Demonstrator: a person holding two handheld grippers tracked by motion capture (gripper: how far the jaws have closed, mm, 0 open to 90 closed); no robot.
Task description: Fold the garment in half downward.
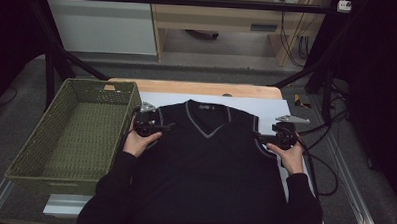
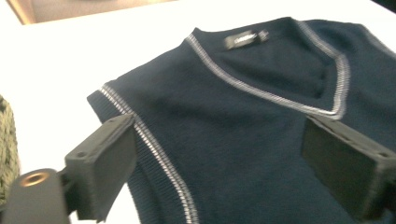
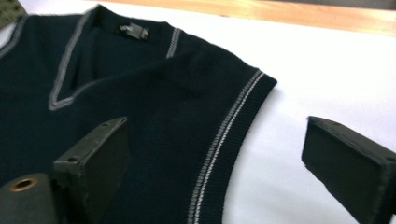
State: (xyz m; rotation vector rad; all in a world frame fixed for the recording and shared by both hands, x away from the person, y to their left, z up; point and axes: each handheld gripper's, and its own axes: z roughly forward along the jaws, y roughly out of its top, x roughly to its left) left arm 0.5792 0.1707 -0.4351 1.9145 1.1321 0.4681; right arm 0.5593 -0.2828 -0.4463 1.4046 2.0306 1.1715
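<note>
A dark navy sleeveless V-neck vest [image 1: 205,152] with grey trim lies flat, front up, on a white sheet [image 1: 266,107]. My left gripper [image 1: 158,125] hovers over the vest's left armhole [image 2: 154,144], jaws wide apart with nothing between them. Over the right armhole [image 3: 229,130] my right gripper [image 1: 265,138] stands open too, one jaw above the knit, the other above the white sheet. The neck label [image 2: 245,38] faces up inside the collar [image 3: 133,30].
A green woven basket [image 1: 30,151] sits to the left of the vest, close to my left hand. The wooden table edge [image 1: 197,88] runs behind the sheet. Cables [image 1: 324,171] trail off the right side.
</note>
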